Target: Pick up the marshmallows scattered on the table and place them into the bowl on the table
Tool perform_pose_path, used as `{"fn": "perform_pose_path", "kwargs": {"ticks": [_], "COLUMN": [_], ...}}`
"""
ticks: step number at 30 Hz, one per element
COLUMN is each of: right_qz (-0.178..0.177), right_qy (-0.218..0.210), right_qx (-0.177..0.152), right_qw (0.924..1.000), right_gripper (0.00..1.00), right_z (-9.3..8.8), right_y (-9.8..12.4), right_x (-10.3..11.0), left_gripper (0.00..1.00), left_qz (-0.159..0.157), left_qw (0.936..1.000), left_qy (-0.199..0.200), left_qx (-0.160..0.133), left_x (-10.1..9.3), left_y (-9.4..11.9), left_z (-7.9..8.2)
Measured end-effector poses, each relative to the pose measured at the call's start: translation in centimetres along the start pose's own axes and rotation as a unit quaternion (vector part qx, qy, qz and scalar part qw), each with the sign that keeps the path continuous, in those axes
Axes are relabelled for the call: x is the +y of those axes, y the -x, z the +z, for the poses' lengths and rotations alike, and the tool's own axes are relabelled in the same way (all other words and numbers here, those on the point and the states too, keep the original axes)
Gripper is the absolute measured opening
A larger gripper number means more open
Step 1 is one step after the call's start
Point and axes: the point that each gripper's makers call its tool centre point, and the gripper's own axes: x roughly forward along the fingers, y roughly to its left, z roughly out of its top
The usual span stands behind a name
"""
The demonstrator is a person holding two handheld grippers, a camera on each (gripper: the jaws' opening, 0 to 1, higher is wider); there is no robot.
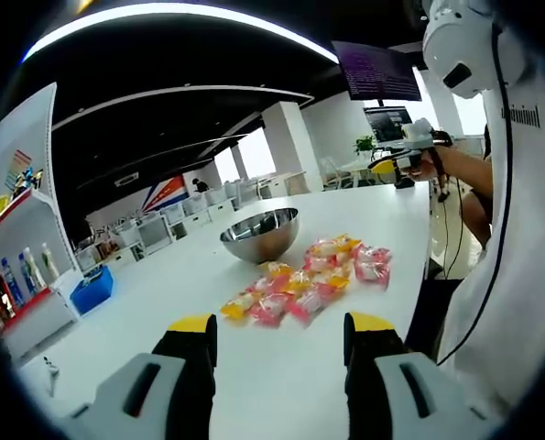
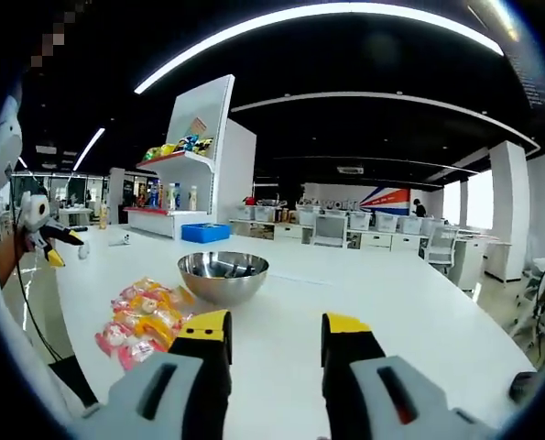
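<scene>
A steel bowl (image 1: pixel 260 234) stands on the white table (image 1: pixel 162 302), and behind it to the right lies a pile of several wrapped marshmallows (image 1: pixel 309 280) in pink, yellow and orange packets. My left gripper (image 1: pixel 281 335) is open and empty, just short of the pile. In the right gripper view the bowl (image 2: pixel 223 275) is straight ahead and the marshmallows (image 2: pixel 144 323) lie to its left. My right gripper (image 2: pixel 277 335) is also open and empty, hovering over bare table (image 2: pixel 419 321). The right gripper (image 1: pixel 408 147) also shows far off, in a hand at the table's far end.
A person in white (image 1: pixel 519 229) stands at the table's right edge. A shelf with bottles and snacks (image 2: pixel 185 156) and a blue box (image 2: pixel 205 233) lie beyond the table. Desks and chairs (image 2: pixel 345 227) fill the back of the room.
</scene>
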Motion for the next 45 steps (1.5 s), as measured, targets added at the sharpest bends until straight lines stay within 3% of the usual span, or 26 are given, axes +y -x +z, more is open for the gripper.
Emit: {"fn": "perform_pose_path", "kwargs": {"ticks": [7,10,13,16,17,20,25,28,33,34,37,40,43,44,45], "right_qz": [-0.005,0.019,0.079,0.127,0.134,0.188,0.27,0.307,0.348,0.356,0.393,0.424,0.44,0.452,0.458], "right_qy": [0.001,0.038,0.111,0.187,0.195,0.254,0.307,0.33,0.387,0.407,0.469,0.509,0.532,0.541,0.55], "right_qx": [0.0,0.015,0.044,0.075,0.077,0.097,0.116,0.121,0.143,0.149,0.165,0.169,0.172,0.178,0.176], "right_qw": [1.0,0.999,0.9897,0.9711,0.9685,0.9438,0.9052,0.8845,0.8419,0.828,0.7739,0.7297,0.7029,0.6865,0.6759], "right_gripper": [0.39,0.39,0.38,0.39,0.39,0.39,0.39,0.39,0.39,0.39,0.39,0.39,0.35,0.35,0.36], "right_z": [0.1,0.0,0.0,-0.1,-0.1,-0.2,-0.8,-1.1,-1.9,-2.2,-3.3,-4.0,-4.6,-5.1,-5.3], "right_y": [0.7,0.6,-0.1,-1.2,-1.3,-2.3,-3.0,-3.4,-3.9,-4.1,-4.6,-5.1,-5.7,-5.7,-5.8], "right_x": [-0.1,0.6,2.3,3.6,3.8,5.2,8.4,10.1,11.5,11.7,12.5,13.4,14.0,14.2,14.5], "left_gripper": [0.56,0.56,0.56,0.56,0.56,0.56,0.56,0.56,0.56,0.56,0.56,0.56,0.56,0.56,0.56], "left_qz": [-0.005,-0.007,-0.01,-0.011,-0.011,-0.012,-0.014,-0.014,-0.015,-0.015,-0.015,-0.015,-0.015,-0.016,-0.016], "left_qw": [1.0,1.0,0.9999,0.9999,0.9999,0.9999,0.9998,0.9999,0.9999,0.9999,0.9999,0.9998,0.9998,0.9998,0.9998], "left_qy": [0.0,0.0,0.0,-0.001,-0.001,0.0,0.002,0.003,0.001,0.0,-0.002,-0.003,-0.002,-0.003,-0.002], "left_qx": [-0.005,-0.005,-0.007,-0.007,-0.007,-0.009,-0.011,-0.008,-0.006,-0.006,-0.007,-0.009,-0.011,-0.012,-0.014], "left_x": [-0.1,-0.2,-0.3,-0.4,-0.4,-0.6,-1.1,-1.3,-1.4,-1.4,-1.4,-1.5,-1.8,-1.9,-2.0], "left_y": [-0.2,-0.4,-0.5,-0.6,-0.6,-0.8,-0.9,-0.9,-0.8,-0.8,-0.7,-0.7,-0.8,-0.9,-0.9], "left_z": [0.0,0.0,0.1,0.2,0.2,0.1,0.1,0.0,0.2,0.2,0.4,0.6,0.7,0.7,0.8]}}
